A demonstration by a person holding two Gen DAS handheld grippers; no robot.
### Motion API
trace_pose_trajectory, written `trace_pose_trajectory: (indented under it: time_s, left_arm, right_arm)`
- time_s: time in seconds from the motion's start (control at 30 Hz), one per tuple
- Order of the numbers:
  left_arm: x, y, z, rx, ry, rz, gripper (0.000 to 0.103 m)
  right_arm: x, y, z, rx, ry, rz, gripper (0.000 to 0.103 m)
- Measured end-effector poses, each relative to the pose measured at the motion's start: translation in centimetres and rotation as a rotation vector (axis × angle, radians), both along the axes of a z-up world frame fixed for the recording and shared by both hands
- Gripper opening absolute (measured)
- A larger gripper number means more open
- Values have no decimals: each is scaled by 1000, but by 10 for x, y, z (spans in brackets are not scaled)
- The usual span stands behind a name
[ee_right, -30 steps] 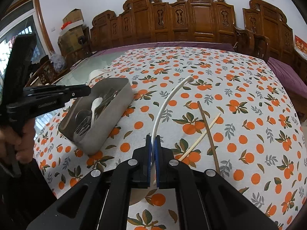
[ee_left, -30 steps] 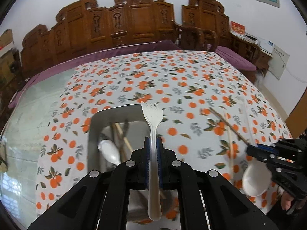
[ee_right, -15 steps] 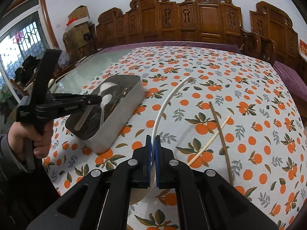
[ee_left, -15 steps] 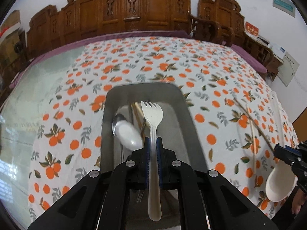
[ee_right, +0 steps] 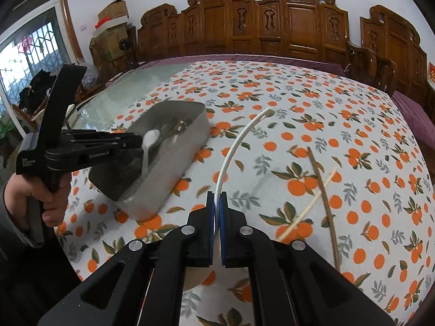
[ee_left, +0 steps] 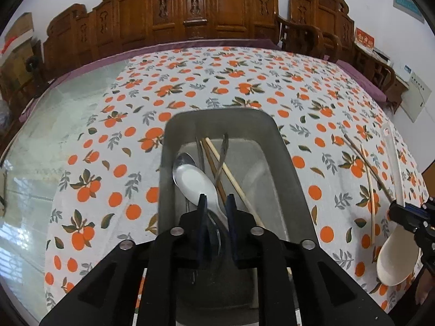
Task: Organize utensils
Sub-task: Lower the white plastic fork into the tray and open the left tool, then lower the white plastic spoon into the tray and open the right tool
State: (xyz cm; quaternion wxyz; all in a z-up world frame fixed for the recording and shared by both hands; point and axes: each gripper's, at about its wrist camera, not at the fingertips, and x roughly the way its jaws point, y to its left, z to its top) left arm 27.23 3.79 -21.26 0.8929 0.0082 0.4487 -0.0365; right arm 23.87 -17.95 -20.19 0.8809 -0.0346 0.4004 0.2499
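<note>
Hovering over the metal tray (ee_left: 285,163) in the left wrist view, the left claw (ee_left: 216,199) is pointing steeply down into it. Its jaws are standing apart and have just been opening. Only a dark, blurred shape is showing in the gap, and what it is cannot be told. Below the tips a white spoon (ee_left: 194,182) is lying in the tray, bowl toward the far end, beside a pair of chopsticks (ee_left: 225,168) running lengthwise along the tray. The tray is sitting on the bench (ee_left: 108,108), which is covered with an orange-print cloth, its long side running away from the camera. At the right edge the right claw (ee_left: 397,210) is gripping a white ladle (ee_left: 394,263), bowl low and near, handle reaching away over the cloth. Two loose chopsticks (ee_left: 367,168) are lying crossed just beside that handle.

In the right wrist view the right claw is tilting down toward the bench, its jaws pressing together on the ladle's thin handle. The handle is curving up and away from the jaws, its tip pointing toward the far side of the bench, while the bowl is sitting under the claw, mostly hidden. On the left a hand (ee_right: 43,193) is holding the left claw by its grip, nearly level, tips over the tray. A white fork (ee_right: 148,149) is standing nearly upright at those tips, its lower end down in the tray. Whether the pads are touching it cannot be told from here. The loose chopsticks are lying on the cloth to the right, well apart from the tray.
</note>
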Motion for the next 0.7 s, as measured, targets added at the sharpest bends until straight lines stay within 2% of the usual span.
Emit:
trace_pose_trajectory:
  time_s: [0.33,0.4,0.5,0.57,0.7]
  left_arm:
    - [-6,17,27,13,-79,12,23]
    - [-7,22,31,14,-91,17,28]
    - [-9,31,38,-2,-110,31,44]
    - [-11,37,44,-5,-138,47,63]
    - [-14,50,54,-5,-177,73,83]
  right_arm:
    - [11,44,28,18,-34,72,4]
    - [16,54,32,26,-35,81,4]
    - [23,68,35,29,-39,93,4]
    - [28,78,36,26,-45,101,4]
    - [37,92,35,26,-44,111,4]
